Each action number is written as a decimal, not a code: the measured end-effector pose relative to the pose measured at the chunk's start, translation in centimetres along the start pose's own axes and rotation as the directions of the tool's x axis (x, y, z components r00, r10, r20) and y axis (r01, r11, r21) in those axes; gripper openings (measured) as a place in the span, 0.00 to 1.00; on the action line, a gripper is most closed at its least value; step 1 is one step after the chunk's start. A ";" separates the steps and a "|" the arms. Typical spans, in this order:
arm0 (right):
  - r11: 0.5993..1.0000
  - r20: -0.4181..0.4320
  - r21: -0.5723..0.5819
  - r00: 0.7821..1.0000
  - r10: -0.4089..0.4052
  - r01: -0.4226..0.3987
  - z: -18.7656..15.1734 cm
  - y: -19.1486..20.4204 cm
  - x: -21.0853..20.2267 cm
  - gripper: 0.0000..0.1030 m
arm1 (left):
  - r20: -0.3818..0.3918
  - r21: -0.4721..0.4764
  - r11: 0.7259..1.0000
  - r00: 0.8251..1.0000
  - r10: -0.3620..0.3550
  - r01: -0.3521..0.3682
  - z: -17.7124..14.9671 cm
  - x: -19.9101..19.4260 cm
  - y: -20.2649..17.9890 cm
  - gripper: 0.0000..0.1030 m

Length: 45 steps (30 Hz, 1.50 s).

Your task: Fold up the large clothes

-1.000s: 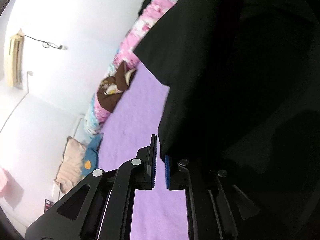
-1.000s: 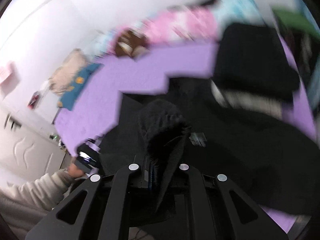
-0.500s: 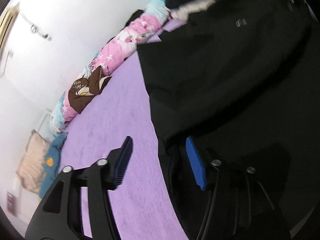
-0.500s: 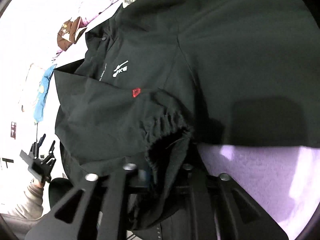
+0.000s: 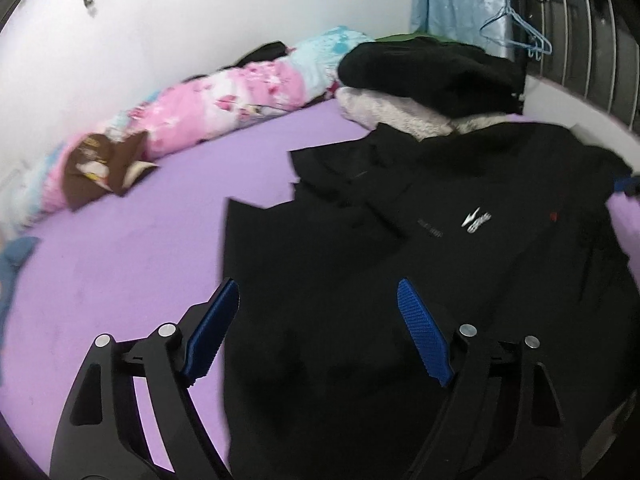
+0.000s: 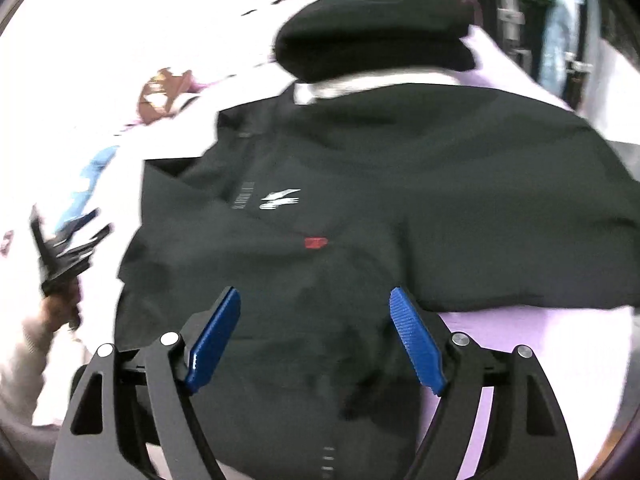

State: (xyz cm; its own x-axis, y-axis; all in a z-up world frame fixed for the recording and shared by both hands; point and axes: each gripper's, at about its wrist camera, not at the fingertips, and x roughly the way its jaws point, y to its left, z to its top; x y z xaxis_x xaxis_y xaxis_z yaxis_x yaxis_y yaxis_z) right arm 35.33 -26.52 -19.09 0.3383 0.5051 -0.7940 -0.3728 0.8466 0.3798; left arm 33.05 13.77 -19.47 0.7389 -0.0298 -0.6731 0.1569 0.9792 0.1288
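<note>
A large black jacket (image 5: 420, 264) with a white chest logo (image 6: 280, 199) and a small red tag (image 6: 316, 243) lies spread on the purple bed sheet (image 5: 132, 264). My left gripper (image 5: 318, 294) hovers over the jacket's near left edge. Its jaws are opening, the blue pads (image 5: 424, 340) stand wide apart, and no cloth is pressed between them. My right gripper (image 6: 316, 300) hangs above the jacket's folded sleeve with its jaws opening too, and nothing is pinched. In the right wrist view the left gripper (image 6: 64, 256) shows at the far left, held by a hand in a pale sleeve.
A heap of black clothing (image 5: 432, 68) on a cream fleecy garment (image 5: 392, 116) lies at the jacket's far end. A pink floral quilt roll (image 5: 240, 92) and a brown cushion (image 5: 100, 164) line the white wall. Blue hangers (image 5: 520, 36) hang on window bars at the right.
Both grippers were shut on the black jacket cloth and have let it go and opened wide. The left one rose and rolled upright. The jacket now lies flat on the bed.
</note>
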 end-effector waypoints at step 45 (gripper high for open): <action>0.998 -0.017 0.059 1.000 -0.019 0.020 -3.9 -1.1 2.6 0.88 | -0.056 -0.253 0.958 0.991 0.125 -0.135 4.6 2.3 10.4 0.85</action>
State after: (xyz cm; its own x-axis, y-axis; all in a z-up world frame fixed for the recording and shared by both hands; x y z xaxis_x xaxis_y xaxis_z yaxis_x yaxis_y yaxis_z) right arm 33.23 -26.85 -23.44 0.3305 0.4860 -0.8090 -0.3147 0.8649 0.3911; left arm 39.37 22.97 -16.29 0.7151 0.1042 -0.6912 -0.1155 0.9929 0.0302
